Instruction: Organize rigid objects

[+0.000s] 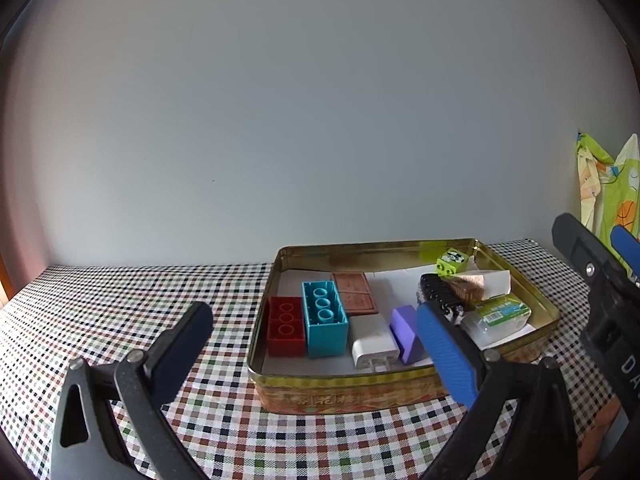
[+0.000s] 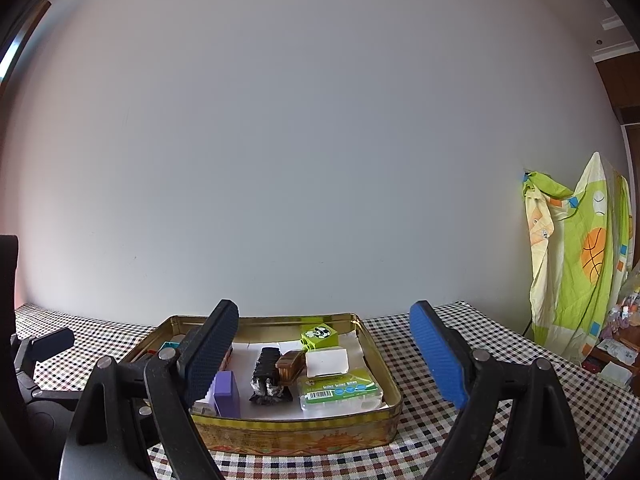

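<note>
We see every rigid object already inside the gold tin (image 1: 404,376) on the checkered surface (image 1: 120,300): red brick (image 1: 285,326), teal brick (image 1: 324,324), white charger (image 1: 372,340), purple block (image 1: 406,334), green brick (image 1: 452,261), clear case (image 2: 340,390). Nothing loose outside, so we judge the task near done. Left hand-held gripper (image 1: 316,354) and right hand-held gripper (image 2: 326,354) both spread apart, empty, near the tin.

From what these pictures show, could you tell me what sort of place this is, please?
Most likely a room in a home: a table under a checked tablecloth stands against a plain wall, a cartoon-print sheet hangs at the right, and a tin holds toy blocks and small household items.
</note>
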`<state>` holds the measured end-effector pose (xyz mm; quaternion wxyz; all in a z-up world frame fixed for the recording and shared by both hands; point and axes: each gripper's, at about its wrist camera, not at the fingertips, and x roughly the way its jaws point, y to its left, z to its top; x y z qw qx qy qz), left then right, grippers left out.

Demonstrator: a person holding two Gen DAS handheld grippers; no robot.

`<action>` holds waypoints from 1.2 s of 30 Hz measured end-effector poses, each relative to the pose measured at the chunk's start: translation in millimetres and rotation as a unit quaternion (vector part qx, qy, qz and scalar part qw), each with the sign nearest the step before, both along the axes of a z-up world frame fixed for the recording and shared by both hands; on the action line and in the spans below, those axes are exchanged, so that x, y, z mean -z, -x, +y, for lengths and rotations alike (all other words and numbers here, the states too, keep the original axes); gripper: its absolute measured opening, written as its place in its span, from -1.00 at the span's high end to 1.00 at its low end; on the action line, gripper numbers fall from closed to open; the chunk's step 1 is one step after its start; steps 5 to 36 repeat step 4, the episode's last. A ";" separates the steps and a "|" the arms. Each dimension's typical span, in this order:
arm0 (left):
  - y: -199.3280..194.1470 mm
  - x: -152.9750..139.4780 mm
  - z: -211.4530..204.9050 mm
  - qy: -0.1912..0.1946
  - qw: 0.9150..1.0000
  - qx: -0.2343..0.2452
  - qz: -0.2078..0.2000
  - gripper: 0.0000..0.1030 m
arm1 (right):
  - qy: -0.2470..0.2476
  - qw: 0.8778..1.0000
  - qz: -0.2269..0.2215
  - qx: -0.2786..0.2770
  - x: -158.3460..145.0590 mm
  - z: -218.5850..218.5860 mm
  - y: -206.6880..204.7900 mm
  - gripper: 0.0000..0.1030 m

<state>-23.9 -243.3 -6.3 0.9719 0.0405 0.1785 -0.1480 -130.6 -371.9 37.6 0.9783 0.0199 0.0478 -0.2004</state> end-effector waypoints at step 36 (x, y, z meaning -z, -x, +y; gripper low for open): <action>0.4 0.5 -1.2 -0.005 1.000 -0.007 0.000 -0.99 | -0.002 1.000 0.003 0.001 0.4 -1.3 -1.1 -0.73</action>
